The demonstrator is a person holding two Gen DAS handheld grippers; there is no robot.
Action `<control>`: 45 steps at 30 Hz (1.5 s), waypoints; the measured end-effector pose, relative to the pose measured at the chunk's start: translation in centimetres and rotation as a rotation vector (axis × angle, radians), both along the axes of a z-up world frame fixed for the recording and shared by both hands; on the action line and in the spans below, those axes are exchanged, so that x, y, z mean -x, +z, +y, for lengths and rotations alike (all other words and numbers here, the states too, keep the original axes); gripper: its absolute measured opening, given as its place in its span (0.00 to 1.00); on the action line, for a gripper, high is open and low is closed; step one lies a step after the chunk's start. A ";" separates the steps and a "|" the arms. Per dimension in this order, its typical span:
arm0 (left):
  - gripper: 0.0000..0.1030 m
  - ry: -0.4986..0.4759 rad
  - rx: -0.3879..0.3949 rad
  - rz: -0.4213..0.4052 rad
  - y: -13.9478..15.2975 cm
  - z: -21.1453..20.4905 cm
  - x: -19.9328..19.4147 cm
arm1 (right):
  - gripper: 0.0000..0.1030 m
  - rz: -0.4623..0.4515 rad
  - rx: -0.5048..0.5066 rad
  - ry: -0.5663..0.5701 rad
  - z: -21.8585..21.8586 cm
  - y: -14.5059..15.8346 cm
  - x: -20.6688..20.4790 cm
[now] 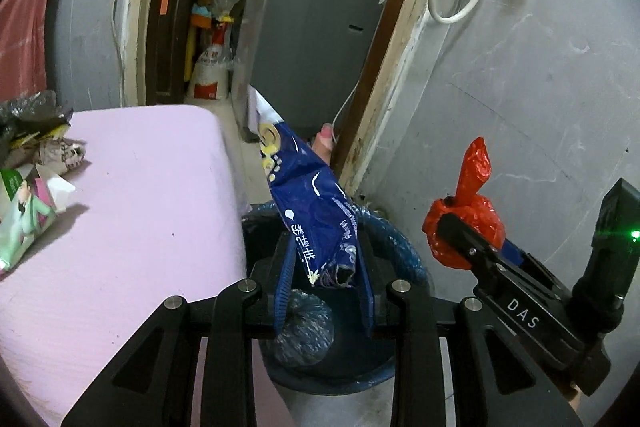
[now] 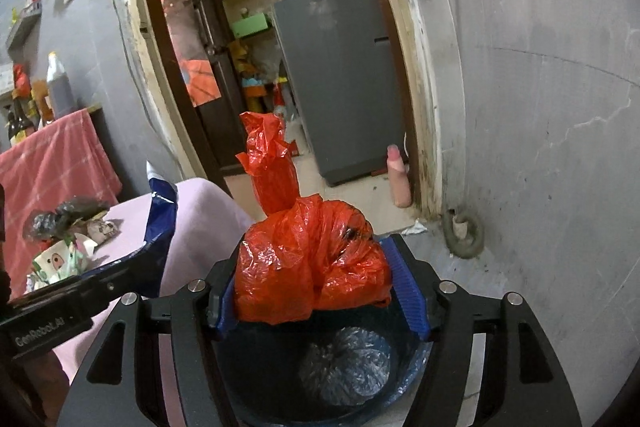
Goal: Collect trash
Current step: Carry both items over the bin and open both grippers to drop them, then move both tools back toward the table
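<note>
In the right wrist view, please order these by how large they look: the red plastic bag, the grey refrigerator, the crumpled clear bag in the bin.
As they look in that view:
1. Red plastic bag, held in the right gripper, very near the camera, so its lead is unsure.
2. Grey refrigerator, far away, close in apparent size to the bag.
3. Crumpled clear bag in the bin.

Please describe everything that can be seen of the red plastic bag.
The red plastic bag is thin, glossy, crinkled film, bunched into a rounded bundle with a twisted tail standing upright above it. Something dark shows through near its top. The right gripper is shut on it, blue ribbed pads pressing both sides. It hangs in the air over the open blue bin, touching nothing else. In the left wrist view it appears beside the blue wrapper.
</note>
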State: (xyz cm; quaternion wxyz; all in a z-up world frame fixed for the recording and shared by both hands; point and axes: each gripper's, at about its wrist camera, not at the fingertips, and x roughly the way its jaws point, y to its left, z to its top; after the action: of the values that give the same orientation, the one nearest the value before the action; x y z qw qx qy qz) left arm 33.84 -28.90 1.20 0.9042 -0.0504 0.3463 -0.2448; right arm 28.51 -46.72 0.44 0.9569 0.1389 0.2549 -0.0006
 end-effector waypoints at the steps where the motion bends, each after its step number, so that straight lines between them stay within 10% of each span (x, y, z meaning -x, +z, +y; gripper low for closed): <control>1: 0.30 0.005 -0.003 0.004 0.2 0.0 -0.1 | 0.64 0.006 -0.005 0.001 -0.1 0.0 -0.2; 8: 0.42 0.052 0.054 0.025 1.7 2.1 0.2 | 0.70 -0.004 -0.028 -0.002 -0.4 0.4 -0.7; 27: 0.90 0.294 0.025 -0.300 9.2 12.6 9.0 | 1.00 -0.294 0.100 0.011 6.4 8.9 6.3; 45: 0.92 0.412 -0.047 -0.313 7.9 22.9 17.3 | 1.00 -0.355 0.140 0.131 16.3 10.9 12.3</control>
State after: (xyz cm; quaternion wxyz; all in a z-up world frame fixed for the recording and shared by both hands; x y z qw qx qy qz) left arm 16.55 -6.00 9.12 0.9785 -0.0603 0.1901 -0.0524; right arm 16.22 -30.37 11.35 0.9922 0.0531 0.0900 0.0683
